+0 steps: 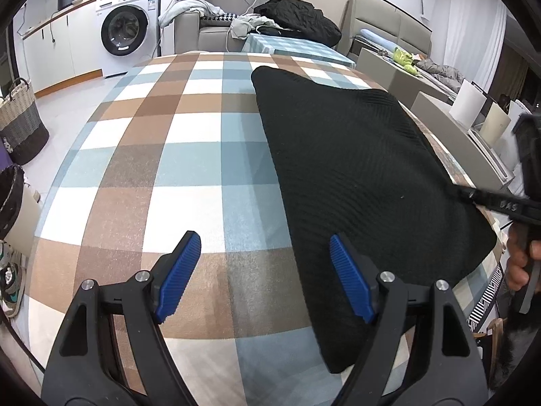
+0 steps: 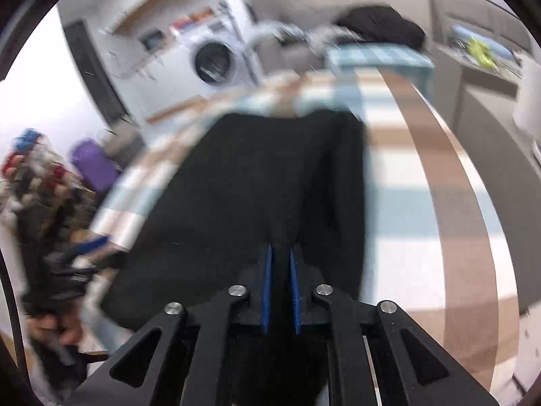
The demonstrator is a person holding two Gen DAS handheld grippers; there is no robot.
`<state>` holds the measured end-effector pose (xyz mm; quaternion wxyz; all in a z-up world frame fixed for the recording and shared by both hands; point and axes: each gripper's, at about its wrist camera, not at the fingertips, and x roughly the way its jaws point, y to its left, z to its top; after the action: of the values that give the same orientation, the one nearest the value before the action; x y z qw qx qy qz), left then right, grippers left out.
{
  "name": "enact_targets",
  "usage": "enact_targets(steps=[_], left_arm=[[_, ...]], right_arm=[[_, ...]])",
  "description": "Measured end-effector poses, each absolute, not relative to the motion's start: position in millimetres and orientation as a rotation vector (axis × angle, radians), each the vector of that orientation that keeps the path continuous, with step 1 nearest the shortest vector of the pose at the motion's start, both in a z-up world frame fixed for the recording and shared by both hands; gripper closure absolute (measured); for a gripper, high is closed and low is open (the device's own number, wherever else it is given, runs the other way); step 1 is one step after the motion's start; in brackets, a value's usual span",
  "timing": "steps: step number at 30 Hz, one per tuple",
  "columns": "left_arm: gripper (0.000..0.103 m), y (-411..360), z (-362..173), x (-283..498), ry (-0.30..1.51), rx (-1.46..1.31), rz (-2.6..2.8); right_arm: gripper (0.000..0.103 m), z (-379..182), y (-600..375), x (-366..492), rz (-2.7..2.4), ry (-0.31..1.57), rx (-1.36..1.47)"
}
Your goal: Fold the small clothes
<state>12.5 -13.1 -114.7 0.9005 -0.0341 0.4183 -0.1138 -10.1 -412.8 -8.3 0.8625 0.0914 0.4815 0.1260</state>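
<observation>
A black knit garment point(image 1: 355, 176) lies folded on the checked tablecloth point(image 1: 162, 155), on the right half of the table. My left gripper point(image 1: 265, 247) is open above the cloth, its right pad point(image 1: 351, 284) over the garment's near left edge. My right gripper point(image 2: 280, 253) is shut on the black garment point(image 2: 257, 186), pinching its near edge; this view is blurred by motion. The right gripper also shows at the right edge of the left wrist view point(image 1: 493, 203), at the garment's right edge.
A washing machine point(image 1: 126, 30) and counter stand at the far left. A woven basket point(image 1: 20, 121) sits on the floor left of the table. A sofa with dark clothes point(image 1: 297, 20) lies beyond the table. Boxes point(image 1: 473, 108) stand to the right.
</observation>
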Motion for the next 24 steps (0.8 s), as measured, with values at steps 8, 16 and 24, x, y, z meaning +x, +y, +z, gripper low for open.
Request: enact_targets(steps=[8, 16, 24], left_arm=[[0.026, -12.4, -116.1, -8.9, 0.892, -0.098, -0.306], [0.026, -35.1, -125.6, -22.1, 0.907, 0.047, -0.313], [0.024, -27.6, -130.7, -17.5, 0.922, 0.034, -0.313]], right_arm=[[0.069, -5.7, -422.0, -53.6, 0.473, 1.02, 0.288], [0.076, -11.3, -412.1, -61.5, 0.474, 0.943, 0.189], [0.094, -9.0, -418.0, -71.8, 0.474, 0.925, 0.164]])
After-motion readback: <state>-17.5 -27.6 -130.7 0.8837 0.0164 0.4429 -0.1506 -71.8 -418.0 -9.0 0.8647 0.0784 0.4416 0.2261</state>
